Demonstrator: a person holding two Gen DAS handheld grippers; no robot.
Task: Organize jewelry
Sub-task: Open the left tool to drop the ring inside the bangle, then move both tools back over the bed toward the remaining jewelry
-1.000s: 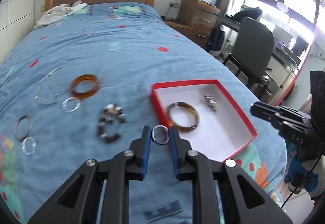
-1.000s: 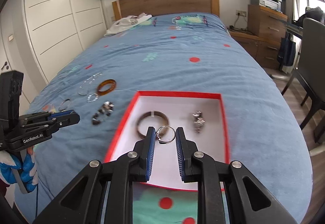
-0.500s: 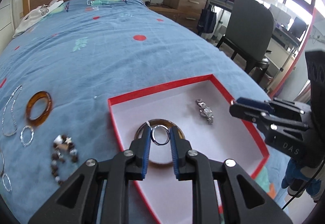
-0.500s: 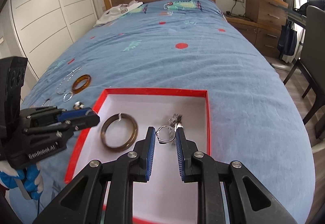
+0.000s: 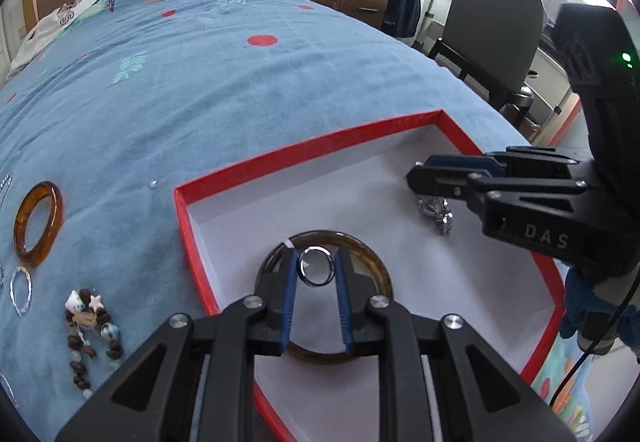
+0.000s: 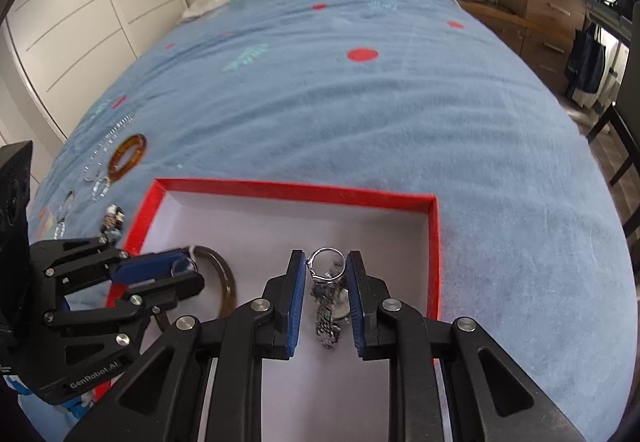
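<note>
While much of the jewelry lies loose on the blue bedspread [image 5: 240, 89], the task looks only partly done. At the far left, about nine o'clock from the box, an amber bangle [image 5: 38, 224] rests flat, with a thin silver hoop [image 5: 20, 290] just below it and a beaded bracelet [image 5: 90, 330] toward seven o'clock; a silver chain [image 6: 108, 143] and more small hoops sit beyond them in the right wrist view. None of these has been put away.

Moving right, the red box [image 5: 188, 226] already holds a dark bangle [image 5: 372, 258] and, toward its three o'clock side, a metal-link watch [image 6: 328, 318].

Above the dark bangle, the left tongs [image 5: 316, 274] are clenched on a silver ring [image 5: 317, 271], over the box floor. Further right, the right tongs [image 6: 327, 282] pinch a second silver ring [image 6: 327, 262] directly over the watch.

Judging from this, both rings are about to be dropped in, so two items are stored, two are in delivery, and the pieces on the bed remain to be collected.
</note>
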